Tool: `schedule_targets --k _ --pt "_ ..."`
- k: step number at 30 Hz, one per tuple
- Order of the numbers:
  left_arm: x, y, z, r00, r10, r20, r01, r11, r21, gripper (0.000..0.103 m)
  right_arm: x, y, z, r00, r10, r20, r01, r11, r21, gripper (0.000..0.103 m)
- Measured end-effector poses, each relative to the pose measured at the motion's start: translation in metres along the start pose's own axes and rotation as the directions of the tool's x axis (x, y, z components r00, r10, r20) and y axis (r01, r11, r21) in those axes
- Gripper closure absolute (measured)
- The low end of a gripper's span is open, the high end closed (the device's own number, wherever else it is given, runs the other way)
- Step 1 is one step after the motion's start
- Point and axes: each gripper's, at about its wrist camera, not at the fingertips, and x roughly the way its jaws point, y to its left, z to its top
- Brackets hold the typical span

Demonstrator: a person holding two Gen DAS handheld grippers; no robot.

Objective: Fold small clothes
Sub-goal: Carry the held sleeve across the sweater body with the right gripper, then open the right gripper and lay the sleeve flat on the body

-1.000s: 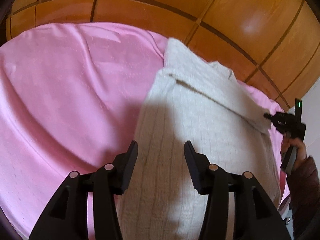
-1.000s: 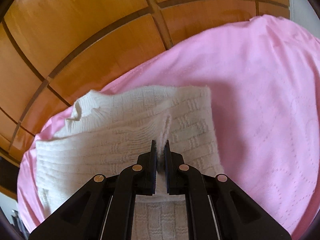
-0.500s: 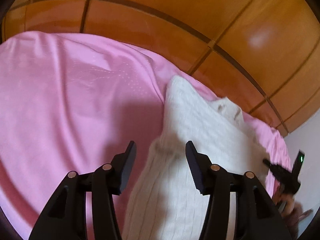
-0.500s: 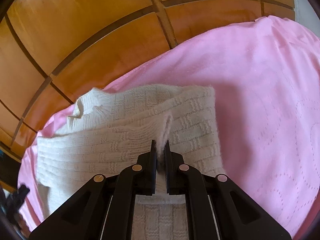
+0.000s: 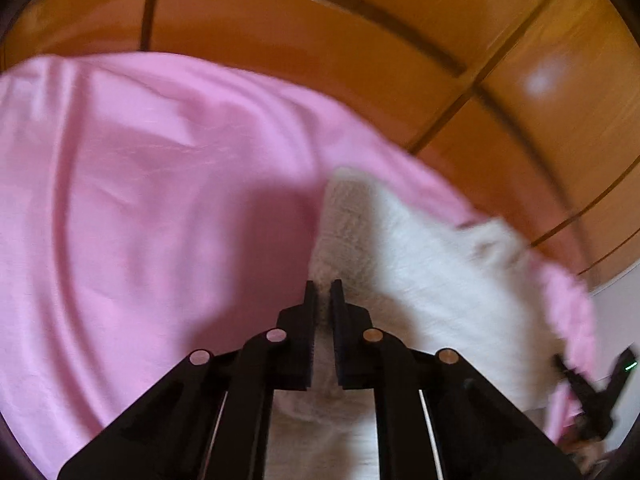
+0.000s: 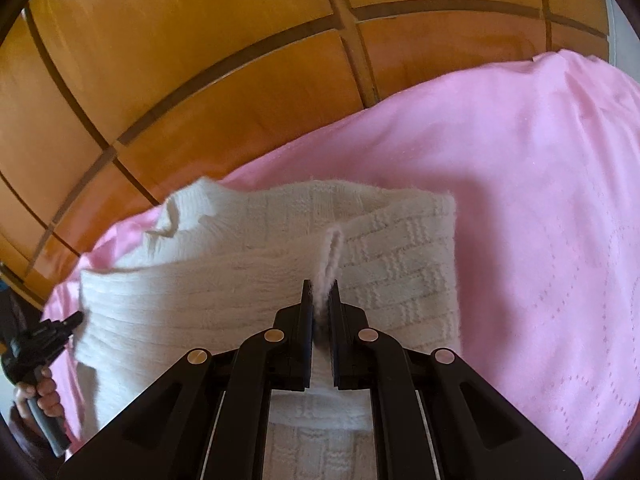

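Note:
A cream knitted sweater [image 6: 248, 280] lies partly folded on a pink bedsheet [image 6: 540, 200]. My right gripper [image 6: 320, 292] is shut on a raised pinch of the sweater's edge. In the left wrist view, which is blurred, the sweater [image 5: 420, 272] lies at the right. My left gripper [image 5: 323, 292] is shut on the sweater's left edge. The left gripper also shows at the far left of the right wrist view [image 6: 60, 326], and the right gripper at the far right of the left wrist view [image 5: 592, 392].
A glossy wooden headboard [image 6: 200, 60] with dark grooves rises behind the bed. The pink sheet [image 5: 140, 200] spreads wide to the left of the sweater. A white wall [image 5: 624, 312] shows at the far right.
My left gripper has moved forward along the sweater's left edge and closed on it; it was open before. My right gripper has stayed shut on its pinch of the sweater.

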Motion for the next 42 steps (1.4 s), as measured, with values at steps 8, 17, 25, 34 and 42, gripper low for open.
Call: schedule_targets --k 8,17,25,34,42 --pt "-0.034 -0.032 -0.01 0.98 0.133 0.151 -0.152 0.981 0.122 0.074 0.014 0.003 -0.008 0.997 -0.076 -0.011 0.076 0.996 -0.039 0.08" --pt "-0.029 -0.073 -0.006 0.989 0.016 0.147 -0.055 0.964 0.262 0.072 -0.022 0.046 -0.006 0.996 -0.018 0.088 0.031 0.988 -0.151 0.045" --pt "0.032 -0.046 -0.005 0.997 0.038 0.074 -0.053 0.977 0.208 0.071 0.034 0.045 -0.026 0.993 -0.092 0.067 0.104 0.975 -0.194 0.038" --pt "-0.018 -0.059 -0.017 0.988 0.087 0.131 -0.113 0.973 0.203 0.054 0.033 0.041 -0.028 0.993 -0.087 0.082 0.102 0.976 -0.195 0.037" --pt "-0.081 -0.057 -0.049 0.978 0.078 0.194 -0.121 0.967 0.223 0.043 0.035 0.05 -0.028 0.989 -0.121 0.089 0.138 0.967 -0.215 0.035"
